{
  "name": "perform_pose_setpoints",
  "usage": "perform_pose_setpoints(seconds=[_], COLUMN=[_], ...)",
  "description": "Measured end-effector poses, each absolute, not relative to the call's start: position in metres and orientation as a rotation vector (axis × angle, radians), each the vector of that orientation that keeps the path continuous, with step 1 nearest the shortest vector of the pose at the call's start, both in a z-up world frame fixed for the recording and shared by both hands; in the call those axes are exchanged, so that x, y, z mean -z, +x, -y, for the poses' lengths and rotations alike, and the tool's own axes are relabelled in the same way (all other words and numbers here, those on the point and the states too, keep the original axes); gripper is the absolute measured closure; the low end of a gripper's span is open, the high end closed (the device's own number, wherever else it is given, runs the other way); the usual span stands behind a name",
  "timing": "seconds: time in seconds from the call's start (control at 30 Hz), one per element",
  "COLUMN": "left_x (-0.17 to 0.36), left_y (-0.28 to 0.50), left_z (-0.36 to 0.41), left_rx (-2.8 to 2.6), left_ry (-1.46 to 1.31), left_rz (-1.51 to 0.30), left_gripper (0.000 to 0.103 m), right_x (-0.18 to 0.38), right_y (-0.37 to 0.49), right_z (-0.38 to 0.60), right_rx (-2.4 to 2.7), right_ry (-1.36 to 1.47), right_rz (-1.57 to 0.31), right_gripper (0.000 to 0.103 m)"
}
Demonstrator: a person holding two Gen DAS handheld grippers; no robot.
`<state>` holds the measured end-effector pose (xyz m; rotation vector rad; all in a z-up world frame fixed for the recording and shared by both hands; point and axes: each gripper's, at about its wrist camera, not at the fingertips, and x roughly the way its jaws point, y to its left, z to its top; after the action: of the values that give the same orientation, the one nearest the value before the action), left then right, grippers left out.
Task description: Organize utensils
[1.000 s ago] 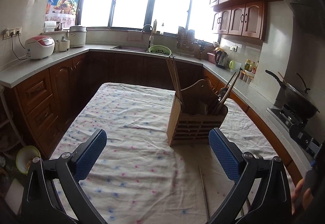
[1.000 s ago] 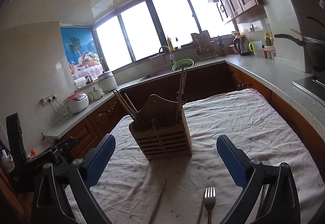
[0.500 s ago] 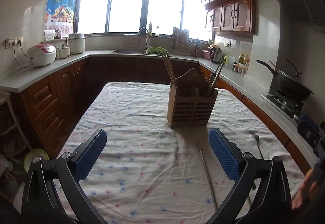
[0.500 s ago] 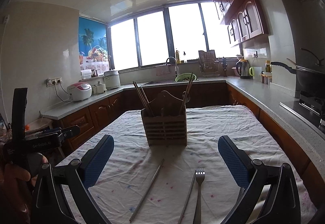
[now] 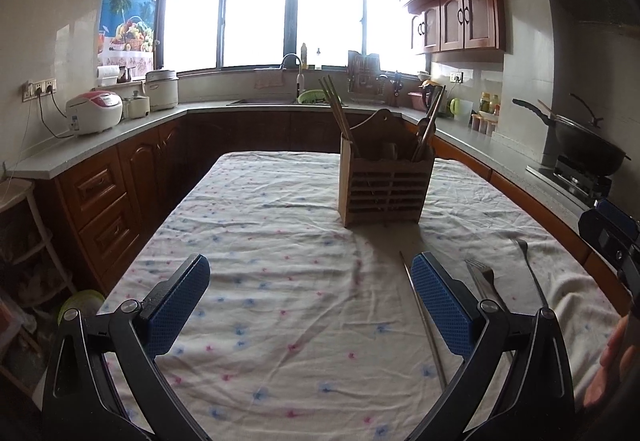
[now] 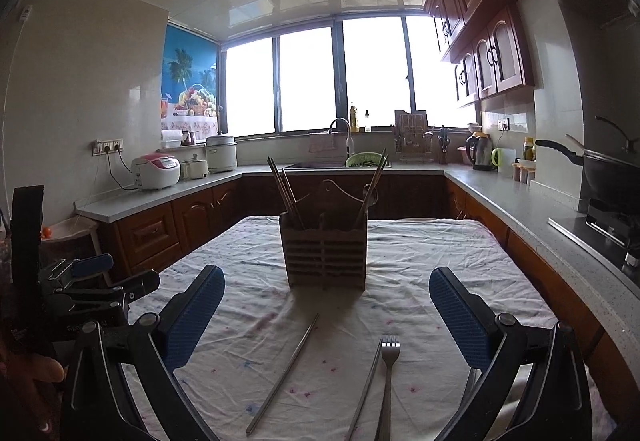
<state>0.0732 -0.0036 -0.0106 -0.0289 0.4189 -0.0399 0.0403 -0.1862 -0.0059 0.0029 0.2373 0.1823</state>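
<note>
A wooden utensil holder (image 5: 385, 188) (image 6: 325, 257) stands mid-table with chopsticks (image 5: 339, 113) (image 6: 285, 191) and other utensils in it. On the cloth in front lie a metal chopstick (image 6: 285, 369) (image 5: 424, 321), a second chopstick (image 6: 364, 389), a fork (image 6: 388, 373) (image 5: 482, 283) and a spoon (image 5: 530, 269). My left gripper (image 5: 310, 297) is open and empty above the cloth, left of the loose utensils. My right gripper (image 6: 326, 305) is open and empty, with the chopstick and fork lying between its fingers below.
The table wears a white floral cloth (image 5: 280, 241). Counters wrap around with rice cookers (image 5: 94, 112), a sink (image 5: 296, 97), a kettle (image 6: 480, 151) and a wok on the stove (image 5: 584, 145). The left gripper also shows in the right wrist view (image 6: 80, 281).
Both grippers have drawn back from the holder and levelled out. The holder looks farther away, and the fork, spoon and loose chopsticks have come more fully into view.
</note>
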Motion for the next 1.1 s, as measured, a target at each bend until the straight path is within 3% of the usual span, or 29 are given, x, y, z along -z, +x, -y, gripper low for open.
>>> perform_pose_setpoints(seconds=[0.43, 1.1], left_x=[0.031, 0.036], left_y=[0.059, 0.047], left_z=[0.008, 0.005], left_rx=[-0.02, -0.039], left_ry=[-0.009, 0.003], left_rz=[-0.422, -0.395], left_gripper=[0.0, 0.0], right_x=[0.044, 0.06], right_y=[0.026, 0.022], right_z=[0.195, 0.194], right_rx=[-0.127, -0.141], right_ry=[0.066, 0.082], right_rz=[-0.253, -0.282], right_gripper=[0.0, 0.0])
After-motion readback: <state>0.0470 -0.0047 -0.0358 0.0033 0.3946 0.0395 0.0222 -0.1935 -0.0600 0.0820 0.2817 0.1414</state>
